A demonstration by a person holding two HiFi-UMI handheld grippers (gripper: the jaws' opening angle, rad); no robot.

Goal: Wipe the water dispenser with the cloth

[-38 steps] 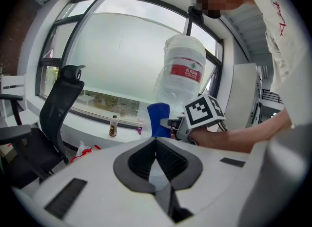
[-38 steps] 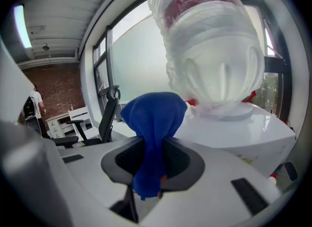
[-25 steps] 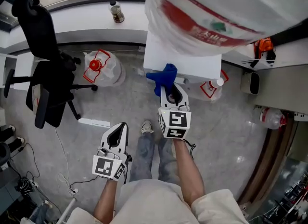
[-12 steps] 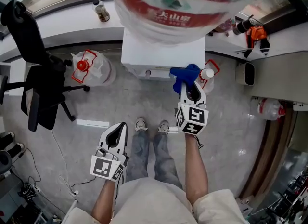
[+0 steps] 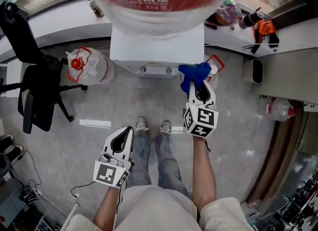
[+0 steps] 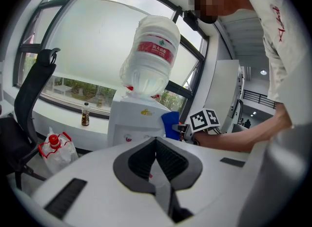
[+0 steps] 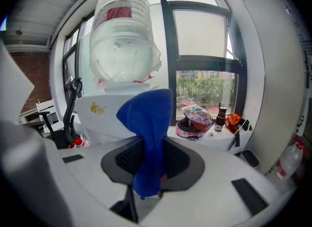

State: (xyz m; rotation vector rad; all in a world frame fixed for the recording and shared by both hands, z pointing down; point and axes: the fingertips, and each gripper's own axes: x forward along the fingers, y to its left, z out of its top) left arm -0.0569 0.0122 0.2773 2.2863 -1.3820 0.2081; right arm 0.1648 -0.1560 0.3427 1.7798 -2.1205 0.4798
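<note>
The white water dispenser (image 5: 156, 48) stands by the window counter with a big clear bottle (image 5: 149, 1) on top. It also shows in the left gripper view as the dispenser (image 6: 134, 118) and in the right gripper view as the dispenser (image 7: 109, 116). My right gripper (image 5: 198, 87) is shut on a blue cloth (image 5: 195, 74), held at the dispenser's front right corner. The cloth (image 7: 148, 138) hangs from between the jaws. My left gripper (image 5: 120, 143) hangs low and back from the dispenser, shut and with nothing in it.
A black office chair (image 5: 32, 71) stands to the left. Spare water jugs sit on the floor, one (image 5: 87, 66) left of the dispenser and one (image 5: 216, 68) right of it. A helmet (image 7: 195, 121) and bottles lie on the counter. Cables trail on the floor at left.
My right gripper with the blue cloth has moved to the dispenser's front right corner. The head view has swung so the dispenser sits more to the centre. The left gripper stayed low.
</note>
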